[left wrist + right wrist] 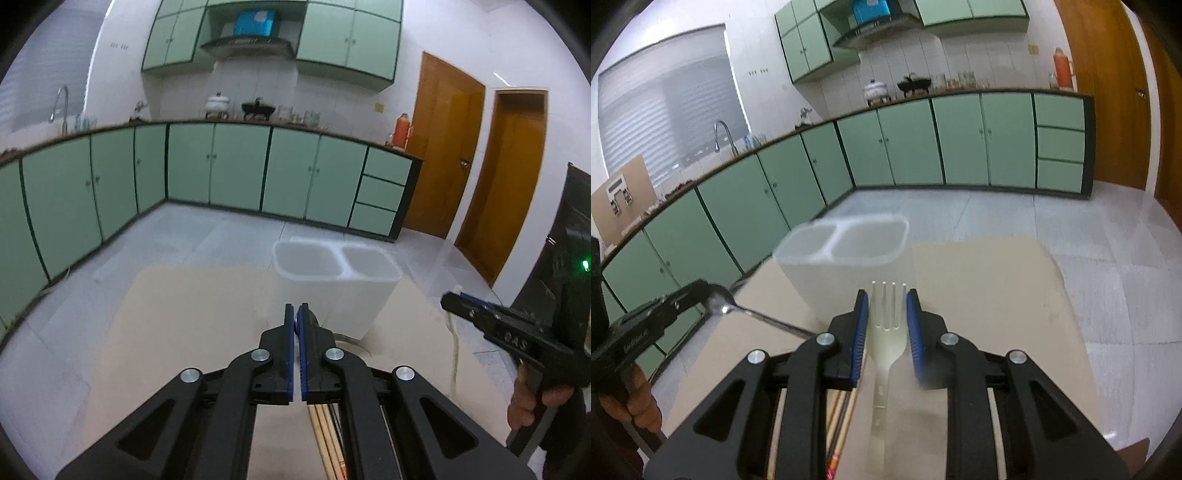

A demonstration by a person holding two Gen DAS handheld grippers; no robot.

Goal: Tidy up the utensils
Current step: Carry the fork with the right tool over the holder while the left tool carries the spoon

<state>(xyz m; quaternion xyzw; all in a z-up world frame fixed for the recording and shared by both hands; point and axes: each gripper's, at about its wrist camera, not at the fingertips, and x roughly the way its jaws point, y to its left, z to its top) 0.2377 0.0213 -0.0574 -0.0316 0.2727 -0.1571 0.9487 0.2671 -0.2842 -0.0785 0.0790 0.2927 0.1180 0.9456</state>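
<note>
1. Because the job is sorting cutlery, the white two-compartment holder [842, 254] stands at the far edge of the tan table [997, 295], with both wells open upward and seemingly empty.
2. The metal spoon [720, 301] is clamped by the left gripper [295, 317]. Its fingers are closed almost together on the bowl end, and the handle trails off to the side. Held that way, I judge it is being carried toward the holder.
3. In the left wrist view only a sliver of the spoon shows between the blue pads, so the grip point is clearer from the right camera.
4. The pale plastic fork [888, 332] lies flat on the table just short of the holder, tines toward it.
5. The right gripper [886, 306] hovers with its fingers spread on either side of the fork's head. It grips nothing, and probably lines up for a pick.
6. Wooden chopsticks [842, 413] lie near the fork, partly hidden under the gripper frames, and wait their turn.
7. Green kitchen cabinets [240, 166] ring the room beyond.
</note>
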